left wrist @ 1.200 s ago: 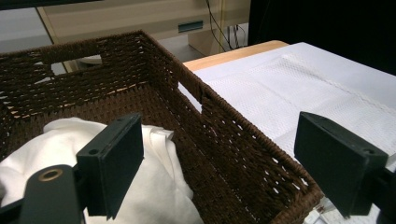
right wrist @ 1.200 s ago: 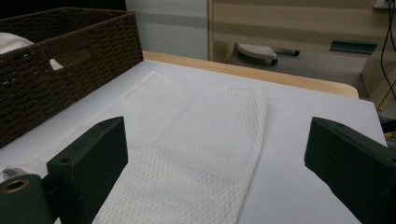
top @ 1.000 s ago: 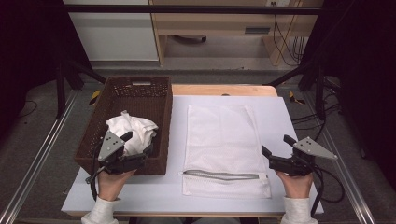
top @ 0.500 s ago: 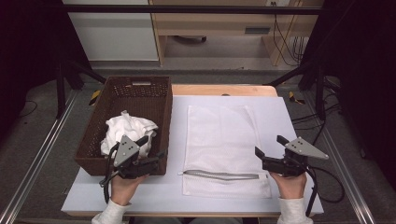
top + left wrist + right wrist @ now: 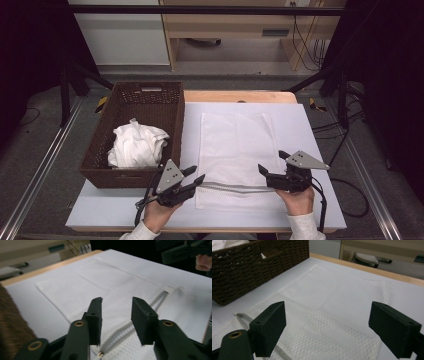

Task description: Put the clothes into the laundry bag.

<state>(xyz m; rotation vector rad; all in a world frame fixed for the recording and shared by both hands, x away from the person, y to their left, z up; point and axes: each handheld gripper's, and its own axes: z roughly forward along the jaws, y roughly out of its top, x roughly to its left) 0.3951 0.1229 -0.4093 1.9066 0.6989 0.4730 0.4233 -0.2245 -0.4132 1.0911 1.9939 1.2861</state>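
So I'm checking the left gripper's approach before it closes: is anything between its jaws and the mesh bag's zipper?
Nothing visible: the open left gripper hangs over the zipper on the mesh bag.

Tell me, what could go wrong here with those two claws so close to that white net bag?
1. The left gripper is open right over the zipper of the mesh bag. Closing there might pinch both thin layers instead of the small zipper pull, so the bag may stay shut.
2. The bag lies flat and loose on the table; with the right gripper open and holding nothing, a tug could drag the whole bag.
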